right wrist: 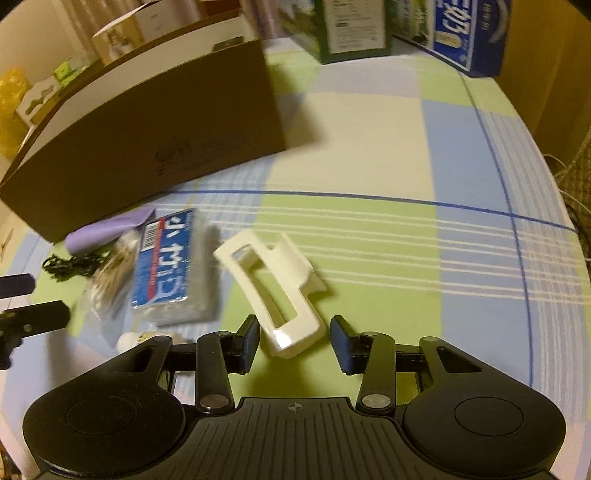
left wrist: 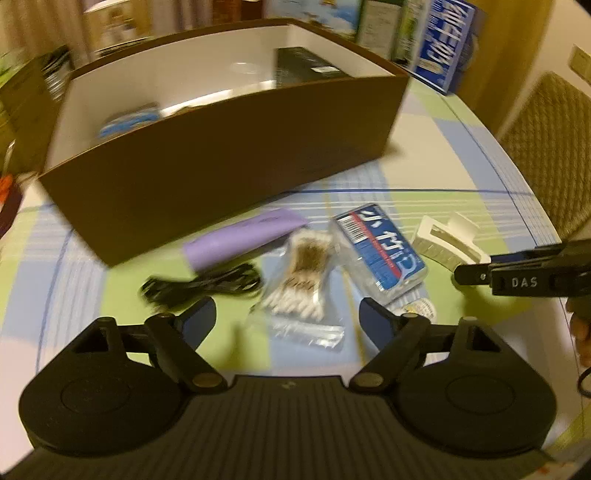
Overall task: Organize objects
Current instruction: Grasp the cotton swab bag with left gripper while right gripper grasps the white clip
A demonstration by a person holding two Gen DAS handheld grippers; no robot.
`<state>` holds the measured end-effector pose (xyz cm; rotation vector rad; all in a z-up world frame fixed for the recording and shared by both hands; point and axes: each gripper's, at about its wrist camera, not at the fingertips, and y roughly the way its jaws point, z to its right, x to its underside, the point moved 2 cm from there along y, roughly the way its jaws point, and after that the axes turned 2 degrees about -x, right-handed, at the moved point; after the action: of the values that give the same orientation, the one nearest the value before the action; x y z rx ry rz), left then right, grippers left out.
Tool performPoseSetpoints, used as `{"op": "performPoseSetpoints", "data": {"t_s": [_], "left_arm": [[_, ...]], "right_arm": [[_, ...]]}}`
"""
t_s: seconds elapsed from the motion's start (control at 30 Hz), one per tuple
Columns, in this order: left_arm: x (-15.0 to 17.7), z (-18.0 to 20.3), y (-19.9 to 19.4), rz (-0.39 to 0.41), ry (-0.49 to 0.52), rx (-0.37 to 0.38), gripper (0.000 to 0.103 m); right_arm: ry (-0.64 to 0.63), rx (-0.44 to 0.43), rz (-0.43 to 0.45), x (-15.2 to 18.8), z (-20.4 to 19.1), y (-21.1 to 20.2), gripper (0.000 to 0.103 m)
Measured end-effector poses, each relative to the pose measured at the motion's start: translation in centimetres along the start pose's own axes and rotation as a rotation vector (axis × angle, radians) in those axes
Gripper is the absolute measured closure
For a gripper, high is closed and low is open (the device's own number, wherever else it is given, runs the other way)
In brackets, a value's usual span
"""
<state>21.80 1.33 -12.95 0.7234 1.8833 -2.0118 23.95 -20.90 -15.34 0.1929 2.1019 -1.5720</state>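
Note:
A brown box (left wrist: 229, 158) with white inner walls stands at the back of the checked tablecloth; a black carton (left wrist: 306, 66) and a blue item (left wrist: 129, 120) lie inside. In front of it lie a purple tube (left wrist: 243, 236), a black cable (left wrist: 199, 284), a bag of cotton swabs (left wrist: 299, 280), a blue-labelled pack (left wrist: 380, 251) and a white hair claw clip (left wrist: 447, 240). My left gripper (left wrist: 288, 317) hovers open above the swab bag. My right gripper (right wrist: 295, 339) is open, its fingers on either side of the near end of the claw clip (right wrist: 273, 284), not closed on it.
Cartons, among them a blue one (left wrist: 447, 40) and a green one (right wrist: 351, 26), stand at the table's far edge. A woven chair back (left wrist: 554, 140) is at the right. A small white item (left wrist: 417, 306) lies beside the blue pack. A hand (left wrist: 581, 332) shows at the right edge.

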Motion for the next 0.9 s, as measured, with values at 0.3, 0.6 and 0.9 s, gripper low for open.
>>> {"op": "performPoseSetpoints", "data": {"t_s": [0.3,0.6,0.9], "left_arm": [[-1.9,1.4,4.6,-0.040,0.148,0.056,0.042],[-2.1,0.9,6.6,-0.064,0.140,0.049,0.059],[-1.0,0.1,5.3,-0.073,0.046,0.051,0.080]], "right_arm": [[0.034,-0.001,0.016,-0.1,1.5,-0.8,0.063],[-0.074,-0.006,0.066,-0.8,0.7,-1.1,0.039],[-0.266,-0.007,0.076,-1.8,-1.1,0.5,0.039]]}}
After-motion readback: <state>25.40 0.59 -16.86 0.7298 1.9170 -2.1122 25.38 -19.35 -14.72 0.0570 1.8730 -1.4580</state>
